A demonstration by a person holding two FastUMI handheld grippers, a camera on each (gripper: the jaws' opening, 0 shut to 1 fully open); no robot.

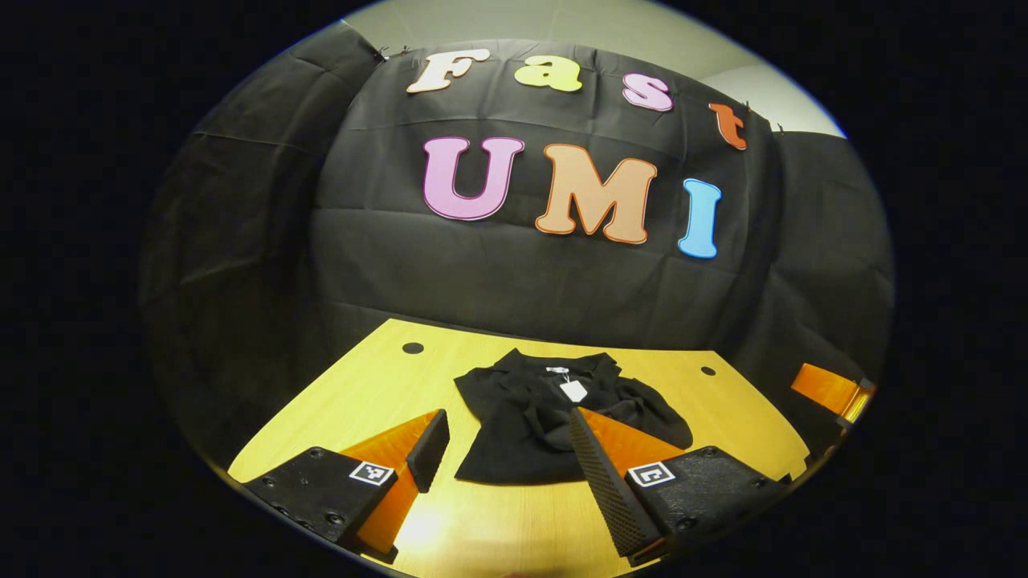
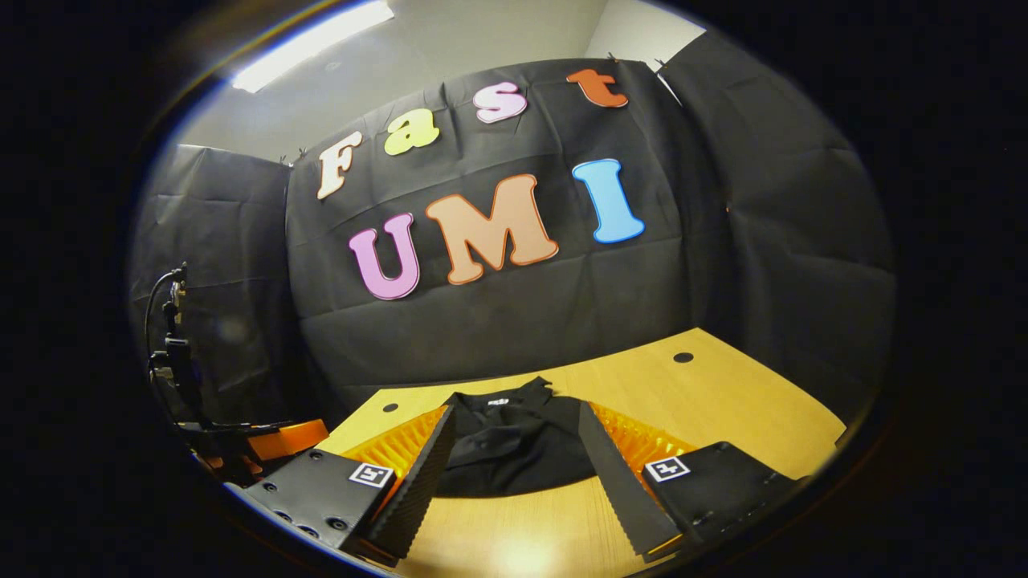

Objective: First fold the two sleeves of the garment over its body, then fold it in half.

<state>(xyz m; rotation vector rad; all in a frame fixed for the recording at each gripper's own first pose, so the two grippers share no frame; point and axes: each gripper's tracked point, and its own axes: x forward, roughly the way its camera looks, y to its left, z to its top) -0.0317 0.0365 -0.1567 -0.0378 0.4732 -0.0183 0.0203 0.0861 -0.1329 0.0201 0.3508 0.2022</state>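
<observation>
We see a black garment (image 1: 554, 417) lying bunched on the wooden desk (image 1: 723, 401), near its far edge, with a white tag (image 1: 573, 390) showing near the collar. Our left claw (image 1: 506, 449) hangs released above the desk, its fingers spread wide and touching nothing. Our right claw (image 2: 514, 457) is likewise released, fingers apart on either side of the garment (image 2: 514, 445) as seen from above the desk (image 2: 723, 393), gripping nothing.
</observation>
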